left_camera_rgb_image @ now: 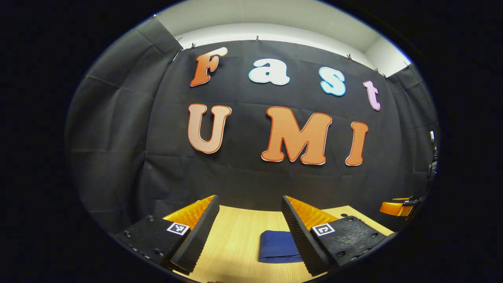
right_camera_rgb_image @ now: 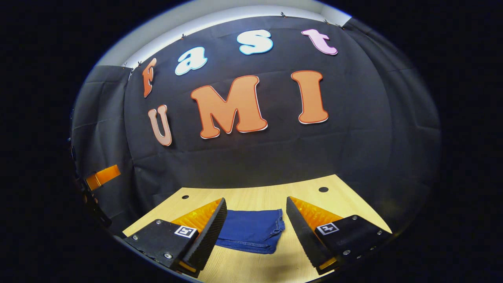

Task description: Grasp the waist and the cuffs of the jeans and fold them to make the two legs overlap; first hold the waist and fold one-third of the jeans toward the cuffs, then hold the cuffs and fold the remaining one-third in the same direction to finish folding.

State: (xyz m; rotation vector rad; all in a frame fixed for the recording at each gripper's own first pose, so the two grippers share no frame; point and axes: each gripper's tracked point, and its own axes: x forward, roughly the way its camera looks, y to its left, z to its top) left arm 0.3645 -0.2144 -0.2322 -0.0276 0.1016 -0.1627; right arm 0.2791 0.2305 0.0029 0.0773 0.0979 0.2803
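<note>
Already folded into a compact rectangular bundle, the dark blue denim jeans [right_camera_rgb_image: 251, 230] lie flat on my light wooden tabletop [right_camera_rgb_image: 267, 196], with a frayed edge showing along their right side in the right gripper view. From that view they sit just ahead of my right gripper [right_camera_rgb_image: 255, 236], between its two ribbed fingers, the left finger [right_camera_rgb_image: 206, 236] overlapping the bundle's left edge in the picture; whether it touches the cloth I cannot tell. Its jaws stand spread wide and hold nothing. In the left gripper view the same jeans [left_camera_rgb_image: 277, 245] lie low and to the right, partly hidden behind the right-hand finger [left_camera_rgb_image: 300, 236] of my left gripper [left_camera_rgb_image: 247, 236], whose jaws are likewise spread apart with bare wood between them. Two small dark round holes [right_camera_rgb_image: 323, 189] mark the tabletop near its far edge. Beyond the table hangs the black cloth wall [right_camera_rgb_image: 353, 118] of the booth, clipped along its top, with a pale wall above. At the far right of the left gripper view I see part of the other gripper [left_camera_rgb_image: 397, 208].
</note>
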